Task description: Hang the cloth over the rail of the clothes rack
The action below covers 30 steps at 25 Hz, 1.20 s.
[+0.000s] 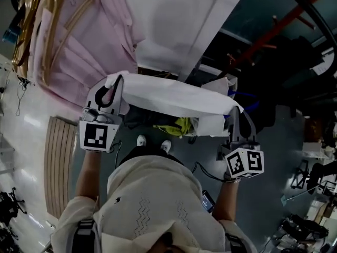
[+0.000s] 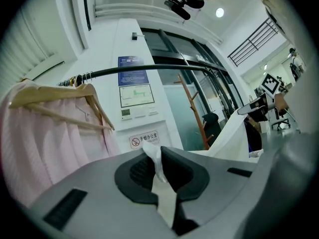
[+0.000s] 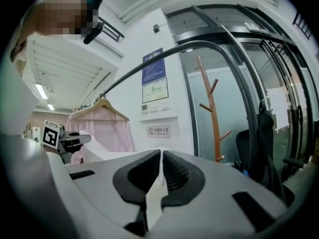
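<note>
- I count two tools: the left tool (image 1: 108, 96) and the right tool (image 1: 237, 123).
- One white cloth (image 1: 174, 98).
- One black rail (image 2: 149, 69).
- One wooden coat stand (image 3: 212, 113).
- One pink garment (image 1: 79, 41) that I can make out.
- One no-smoking sign (image 3: 161, 131).

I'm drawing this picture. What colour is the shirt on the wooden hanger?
Pale pink. The shirt shows best in the left gripper view.

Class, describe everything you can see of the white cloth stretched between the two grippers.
The white cloth is thin, soft-looking fabric, plain and creased. It hangs stretched out as a wide band in the air. The left gripper pinches one end and the right gripper the other. It is not yet on the rail.
</note>
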Tool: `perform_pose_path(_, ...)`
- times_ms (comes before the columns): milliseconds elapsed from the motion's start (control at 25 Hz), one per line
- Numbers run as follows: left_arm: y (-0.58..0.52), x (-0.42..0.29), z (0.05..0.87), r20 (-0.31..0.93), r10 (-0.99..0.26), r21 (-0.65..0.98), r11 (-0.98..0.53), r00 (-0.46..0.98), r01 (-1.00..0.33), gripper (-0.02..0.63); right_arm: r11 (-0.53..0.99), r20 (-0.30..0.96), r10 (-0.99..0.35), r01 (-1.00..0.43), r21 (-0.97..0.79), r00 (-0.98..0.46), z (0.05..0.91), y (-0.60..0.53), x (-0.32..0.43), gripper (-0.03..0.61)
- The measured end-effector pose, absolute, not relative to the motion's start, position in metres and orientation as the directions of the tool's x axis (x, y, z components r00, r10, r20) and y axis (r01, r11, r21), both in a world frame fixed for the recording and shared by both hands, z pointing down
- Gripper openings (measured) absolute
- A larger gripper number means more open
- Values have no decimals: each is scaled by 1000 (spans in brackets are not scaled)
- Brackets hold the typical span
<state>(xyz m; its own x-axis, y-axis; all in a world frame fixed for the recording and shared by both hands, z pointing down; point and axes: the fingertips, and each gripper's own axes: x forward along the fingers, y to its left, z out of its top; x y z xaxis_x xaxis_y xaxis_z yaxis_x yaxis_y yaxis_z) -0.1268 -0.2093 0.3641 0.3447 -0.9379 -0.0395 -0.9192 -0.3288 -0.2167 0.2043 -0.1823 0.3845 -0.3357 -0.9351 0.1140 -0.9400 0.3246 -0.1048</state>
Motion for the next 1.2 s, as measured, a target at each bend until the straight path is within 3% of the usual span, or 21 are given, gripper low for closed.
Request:
perform_pose_path(640,-233,-135,229,-241,-866,-333,-351,439,-875,25,325,-85,-943,-945,-24,-322,236,-199,199,20)
perform_pose_path(1200,-243,-152,114,-327,-860,-429,-235,392,-872,25,406,-278,-871,-912,62,-406,112,-215,181,20)
